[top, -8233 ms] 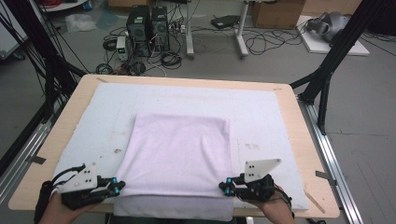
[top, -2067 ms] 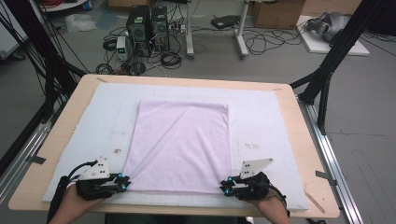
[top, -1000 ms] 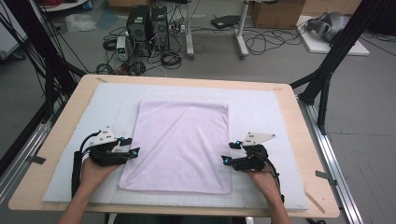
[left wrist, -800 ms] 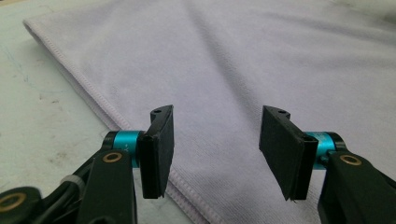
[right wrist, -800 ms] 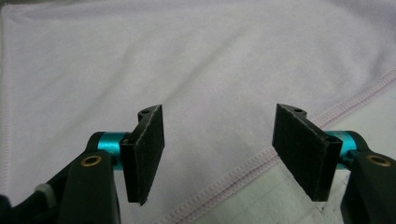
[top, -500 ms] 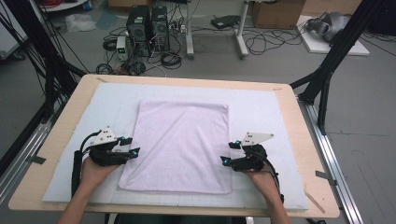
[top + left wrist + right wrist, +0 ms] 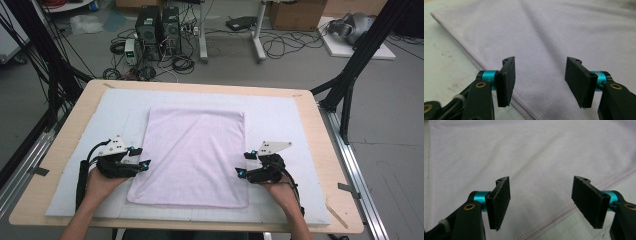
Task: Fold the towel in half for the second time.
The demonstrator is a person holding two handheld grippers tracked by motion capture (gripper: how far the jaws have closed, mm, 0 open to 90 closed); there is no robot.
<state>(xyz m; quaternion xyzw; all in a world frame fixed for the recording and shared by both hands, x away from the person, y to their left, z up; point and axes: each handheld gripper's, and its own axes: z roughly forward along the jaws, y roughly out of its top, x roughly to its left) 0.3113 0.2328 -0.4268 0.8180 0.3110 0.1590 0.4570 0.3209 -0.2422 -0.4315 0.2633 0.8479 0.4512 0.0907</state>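
Note:
A pale lilac towel (image 7: 195,155) lies spread flat on the white mat (image 7: 282,115). My left gripper (image 7: 141,156) rests at the towel's left hem, pointing inward. In the left gripper view (image 7: 539,82) its jaws stand apart over the stitched hem of the towel (image 7: 564,32), with no cloth pinched. My right gripper (image 7: 246,163) sits at the right hem, pointing inward. In the right gripper view (image 7: 541,205) its jaws are apart above the towel (image 7: 536,152), gripping nothing. Both pairs of jaws have just been opening.
The mat covers a wooden table (image 7: 332,150) with bare wood along its edges. Black frame struts (image 7: 350,75) stand at the right, and a metal rail (image 7: 357,170) runs beside the table. Computer towers (image 7: 157,25) and cables lie on the floor beyond.
Since two seconds ago both grippers have left the towel's near corners and moved up to its side hems. The towel lies longer and flatter than at first. Over the last second the hands kept still.

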